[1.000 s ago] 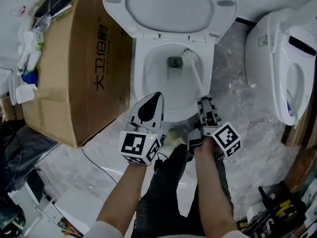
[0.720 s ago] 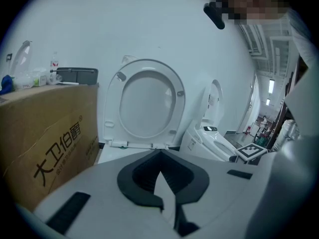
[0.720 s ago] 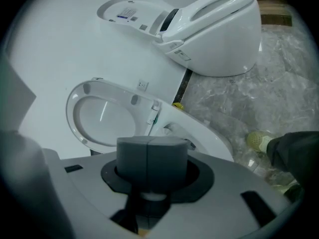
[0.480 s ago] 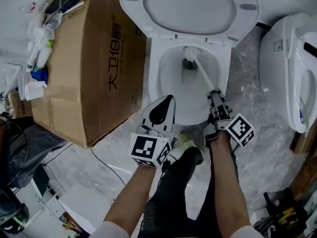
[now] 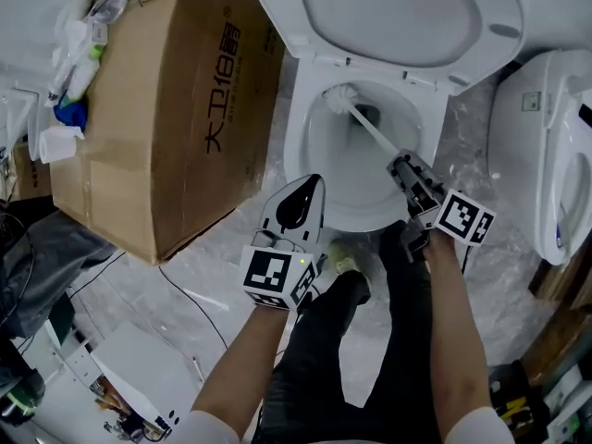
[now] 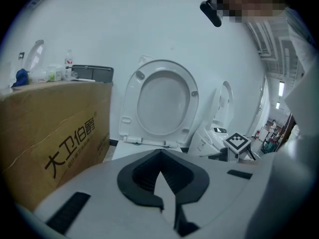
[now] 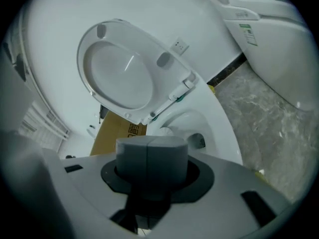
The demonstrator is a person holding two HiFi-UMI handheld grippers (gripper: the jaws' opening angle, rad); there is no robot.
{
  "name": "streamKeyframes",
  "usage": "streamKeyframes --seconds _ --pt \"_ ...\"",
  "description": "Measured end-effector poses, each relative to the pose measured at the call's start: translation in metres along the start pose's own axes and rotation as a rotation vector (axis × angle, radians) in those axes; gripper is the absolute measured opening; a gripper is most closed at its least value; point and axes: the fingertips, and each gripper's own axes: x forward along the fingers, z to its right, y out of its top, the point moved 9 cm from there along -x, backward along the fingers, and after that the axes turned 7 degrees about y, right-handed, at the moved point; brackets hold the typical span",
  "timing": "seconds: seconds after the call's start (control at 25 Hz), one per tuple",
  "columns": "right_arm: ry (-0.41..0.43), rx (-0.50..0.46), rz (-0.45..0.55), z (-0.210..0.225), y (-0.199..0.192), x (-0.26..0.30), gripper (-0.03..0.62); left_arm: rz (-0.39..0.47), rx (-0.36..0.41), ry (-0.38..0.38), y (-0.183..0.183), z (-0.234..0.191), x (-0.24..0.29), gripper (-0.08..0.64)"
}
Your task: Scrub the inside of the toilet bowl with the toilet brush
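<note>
The white toilet bowl [image 5: 314,169] stands open with its lid [image 5: 398,12] tipped up. The toilet brush's white head [image 5: 338,97] rests against the bowl's back left wall, beside the dark drain [image 5: 367,115]. Its thin white handle [image 5: 372,133] slants down to my right gripper [image 5: 403,166], which is shut on it at the bowl's right rim. In the right gripper view the grey handle end [image 7: 149,154] fills the jaws, with the lid [image 7: 117,76] and the bowl [image 7: 192,126] beyond. My left gripper [image 5: 307,185] hovers over the front rim, shut and empty; in its own view the left gripper [image 6: 162,180] faces the lid [image 6: 162,106].
A big cardboard box [image 5: 157,109] stands tight against the bowl's left side, with bottles and clutter [image 5: 69,72] beyond it. A second white toilet [image 5: 546,146] stands at the right. Cables [image 5: 185,294] cross the marble floor, tools [image 5: 518,387] lie at the bottom right. The person's legs are below the bowl.
The brush head has swept from right of the drain across to the back left wall. The right gripper has swung right along the rim. The left gripper stays over the front rim.
</note>
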Motion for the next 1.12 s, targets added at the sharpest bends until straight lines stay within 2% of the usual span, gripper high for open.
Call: streamKeyframes --seconds 0.16,0.36,0.56,0.68,0.92,1.12 --pt "-0.006 -0.176 -0.129 -0.010 0.015 0.008 0.158 0.007 -0.020 0.025 -0.003 -0.007 -0.002 0.006" --pt "-0.040 -0.392 -0.247 -0.027 0.012 0.014 0.158 0.007 -0.033 0.038 -0.005 -0.005 -0.008 0.006" --pt "-0.086 -0.713 -0.408 -0.052 -0.008 0.015 0.158 0.005 -0.034 0.043 -0.004 -0.005 -0.019 0.006" --pt "-0.114 -0.868 -0.473 -0.068 -0.019 0.013 0.158 0.011 -0.036 0.045 -0.003 -0.006 -0.025 0.006" --pt "-0.188 -1.099 -0.657 -0.097 -0.039 -0.022 0.156 0.002 -0.046 0.042 -0.003 0.003 -0.035 0.006" --pt "-0.236 -1.341 -0.746 -0.104 -0.063 -0.059 0.157 -0.025 -0.038 0.022 -0.013 0.011 -0.036 0.006"
